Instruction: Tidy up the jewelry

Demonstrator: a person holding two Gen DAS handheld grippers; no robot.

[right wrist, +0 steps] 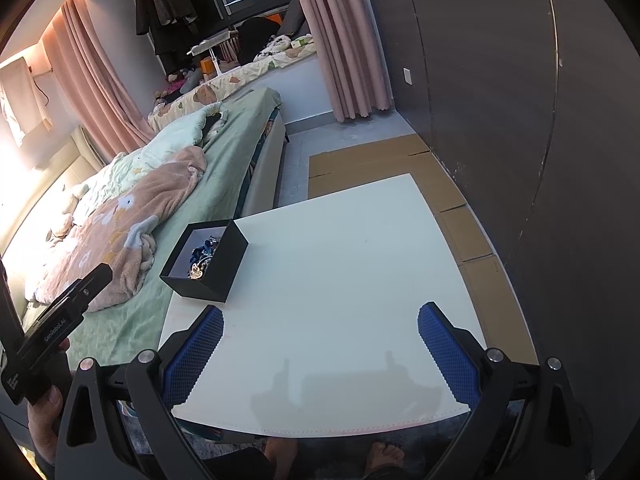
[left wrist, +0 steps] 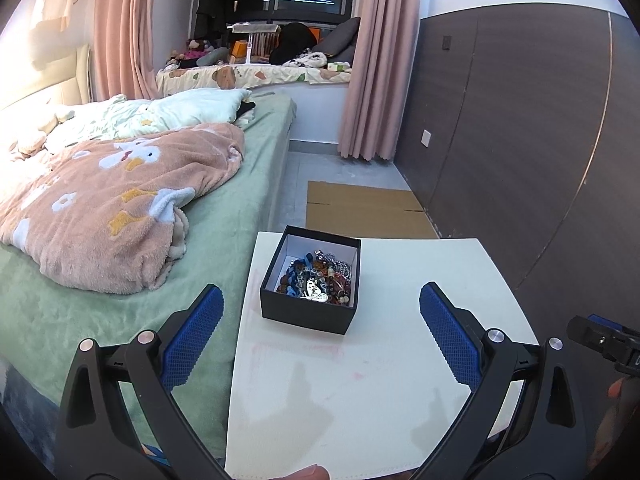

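The white counter [left wrist: 400, 380] stands just beside the bed [left wrist: 224, 216], and nothing rests on it except one black box [left wrist: 306, 314], which sits near its far left corner on the bed side. One counter, one box, two grippers.

The box is open-topped, with stiff straight walls and a pale lining. It looks like rigid card — light, likely to slide on the smooth top if nudged rather than lifted. A wall edge pinched between the fingers, or the two opposite outer walls, would be the sound places to hold it.

Inside it lies the jewelry [left wrist: 320, 278], a single tangled heap: blue, red and brown beads, silvery chain, and one flat pale pendant on top. The separate pieces cannot be counted, since strands overlap. My judgement is that they are small, loose and slippery, and will snag — pulling one strand may drag its neighbours. A bead cluster or the pendant's edge offers a better hold than bare chain.

The left gripper [left wrist: 320, 340] hovers short of the box, its blue fingers [left wrist: 192, 340] spread wide and holding nothing. The right gripper [right wrist: 320, 354] hangs over bare counter to the box's right, fingers equally wide apart and empty.
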